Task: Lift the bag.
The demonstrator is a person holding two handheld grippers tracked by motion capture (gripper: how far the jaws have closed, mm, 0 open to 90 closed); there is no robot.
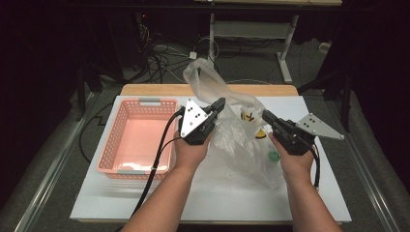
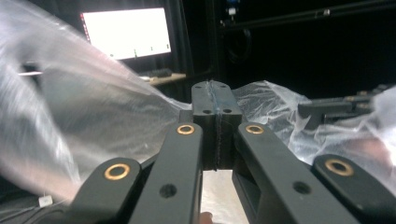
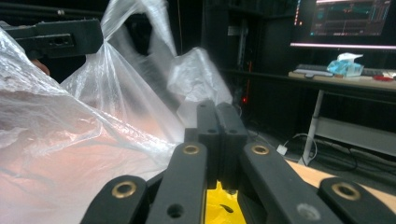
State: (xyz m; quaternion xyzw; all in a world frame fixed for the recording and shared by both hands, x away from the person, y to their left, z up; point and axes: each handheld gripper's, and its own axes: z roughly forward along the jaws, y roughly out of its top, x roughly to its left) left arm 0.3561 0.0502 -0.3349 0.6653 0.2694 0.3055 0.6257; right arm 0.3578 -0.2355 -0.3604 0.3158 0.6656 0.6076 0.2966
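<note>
The left gripper (image 1: 218, 104) has its fingers (image 2: 205, 100) pressed together on a fold of the clear plastic bag (image 1: 241, 145); in the left gripper view the film runs out from between the closed tips to both sides. The right gripper (image 1: 267, 116) likewise has its fingers (image 3: 224, 121) clamped together on the bag's film, which spreads away to the left of them in the right gripper view.

In the high view the two grippers face each other across the bag's upper part, the left one pointing right and far, the right one pointing left and far, their tips near each other but apart. Each carries a grey plate on top. The left hand (image 1: 191, 150) grips its tool from below, wrist straight, forearm rising from the near edge towards the table's middle. The right hand (image 1: 295, 162) holds its tool the same way, forearm coming in from the near right. A black cable trails from each gripper back towards the near edge.

The bag hangs between the grippers, its lower part resting on the white table (image 1: 121, 203), its loose top standing up beyond the fingers. Inside it show a white cup (image 1: 248, 115), something yellow (image 1: 261, 134) and a green piece (image 1: 274, 155). A pink basket (image 1: 135, 140) sits on the table just left of the left hand.
</note>
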